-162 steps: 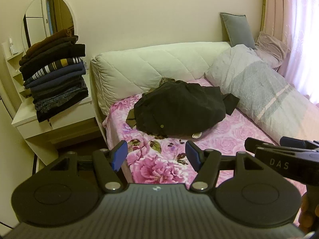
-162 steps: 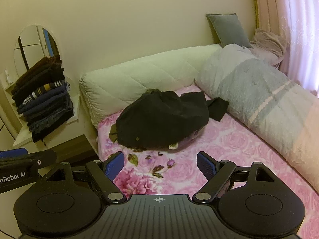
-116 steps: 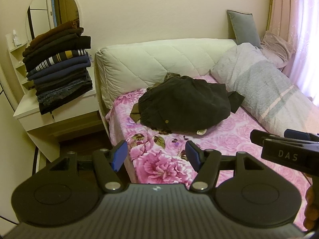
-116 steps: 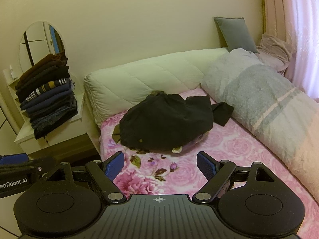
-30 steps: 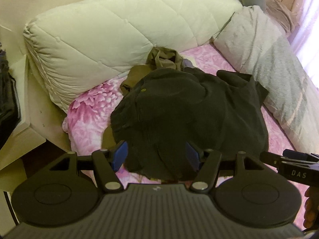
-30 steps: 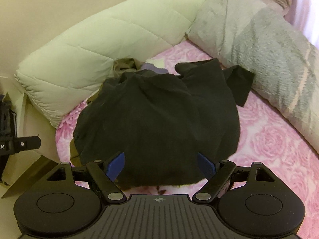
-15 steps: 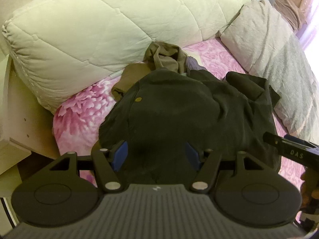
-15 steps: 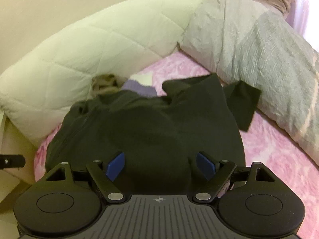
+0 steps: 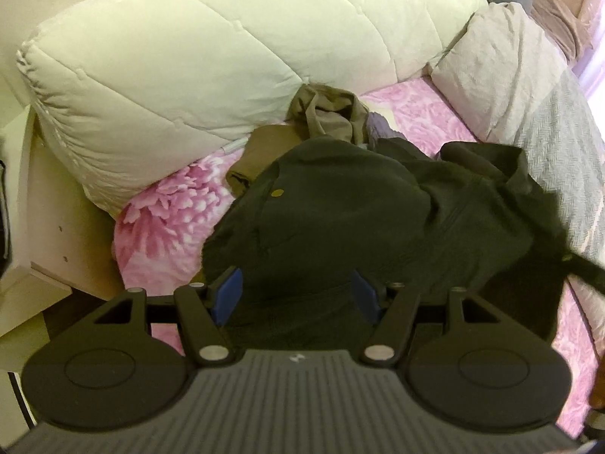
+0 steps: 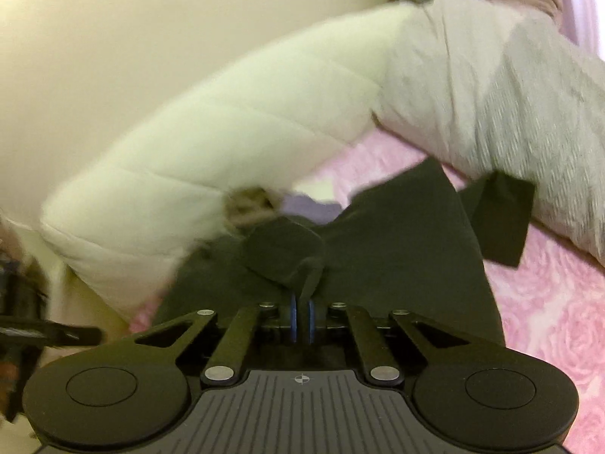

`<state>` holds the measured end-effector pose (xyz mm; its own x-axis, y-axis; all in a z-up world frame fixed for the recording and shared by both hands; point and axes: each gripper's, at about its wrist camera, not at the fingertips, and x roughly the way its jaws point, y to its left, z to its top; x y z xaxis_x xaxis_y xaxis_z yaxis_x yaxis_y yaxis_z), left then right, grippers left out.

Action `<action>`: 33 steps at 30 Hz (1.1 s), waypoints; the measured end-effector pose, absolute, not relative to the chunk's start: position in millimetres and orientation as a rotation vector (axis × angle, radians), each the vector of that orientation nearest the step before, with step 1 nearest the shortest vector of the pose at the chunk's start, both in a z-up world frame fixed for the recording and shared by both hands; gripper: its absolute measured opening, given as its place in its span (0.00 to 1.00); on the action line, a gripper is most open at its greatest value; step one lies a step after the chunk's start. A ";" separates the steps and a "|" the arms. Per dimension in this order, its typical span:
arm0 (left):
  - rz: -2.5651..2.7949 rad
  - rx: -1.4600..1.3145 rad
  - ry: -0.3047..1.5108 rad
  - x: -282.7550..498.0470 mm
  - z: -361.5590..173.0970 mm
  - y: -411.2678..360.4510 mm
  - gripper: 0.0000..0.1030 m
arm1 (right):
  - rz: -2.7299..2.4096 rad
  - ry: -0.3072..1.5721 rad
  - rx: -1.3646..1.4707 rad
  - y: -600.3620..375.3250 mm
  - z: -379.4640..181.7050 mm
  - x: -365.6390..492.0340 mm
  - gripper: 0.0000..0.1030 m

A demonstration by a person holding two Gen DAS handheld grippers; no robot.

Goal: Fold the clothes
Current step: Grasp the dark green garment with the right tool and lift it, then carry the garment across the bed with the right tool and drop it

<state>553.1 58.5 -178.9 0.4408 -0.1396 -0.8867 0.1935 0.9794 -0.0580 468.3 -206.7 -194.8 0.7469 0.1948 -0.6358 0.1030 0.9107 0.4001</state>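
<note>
With the right gripper point(image 10: 301, 319) pinched on the black garment point(image 9: 363, 227) at lower centre, a second edge should be taken by the spread left gripper point(image 9: 297, 295) before lifting.

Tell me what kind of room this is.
Most likely a bedroom: a bed with a pink floral sheet, a padded cream headboard, and a grey quilt rolled along its side. A black garment lies heaped on the sheet.

One black garment point(image 9: 340, 219), one olive garment point(image 9: 325, 113), one quilted headboard point(image 9: 227, 45).
</note>
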 end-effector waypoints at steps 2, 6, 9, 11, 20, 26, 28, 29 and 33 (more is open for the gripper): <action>-0.199 0.054 1.082 545.9 -170.9 63.6 0.58 | 0.080 0.661 0.452 -199.3 -169.9 459.0 0.02; -0.194 0.036 1.031 522.9 -145.1 77.3 0.58 | 0.132 0.511 0.478 -179.3 -118.6 438.0 0.01; -0.194 0.021 0.986 504.1 -123.8 87.2 0.58 | 0.152 0.396 0.479 -164.9 -77.6 421.7 0.01; -0.204 0.010 0.954 489.8 -108.3 93.6 0.58 | 0.147 0.322 0.475 -163.4 -50.6 404.7 0.01; -0.392 0.015 0.812 404.2 -41.7 64.4 0.58 | -0.036 0.041 0.459 -194.1 52.0 266.8 0.01; -0.636 0.052 0.771 314.4 -17.6 2.9 0.58 | -0.241 -0.097 0.418 -216.6 101.5 126.1 0.01; -0.726 0.070 0.768 278.4 -13.3 -20.7 0.58 | -0.325 -0.130 0.397 -223.1 115.9 76.3 0.01; -0.769 0.077 0.770 260.5 -12.5 -31.3 0.58 | -0.374 -0.129 0.386 -226.8 120.9 53.8 0.01; -0.932 0.137 0.792 180.1 -15.8 -73.8 0.58 | -0.596 0.049 0.369 -251.4 129.3 -20.0 0.02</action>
<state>180.1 -73.8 -15.8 0.3415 -0.6660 -0.6632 0.7617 0.6095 -0.2198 -20.0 -251.4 129.3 0.8287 -0.5391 -0.1505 0.5565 0.7644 0.3256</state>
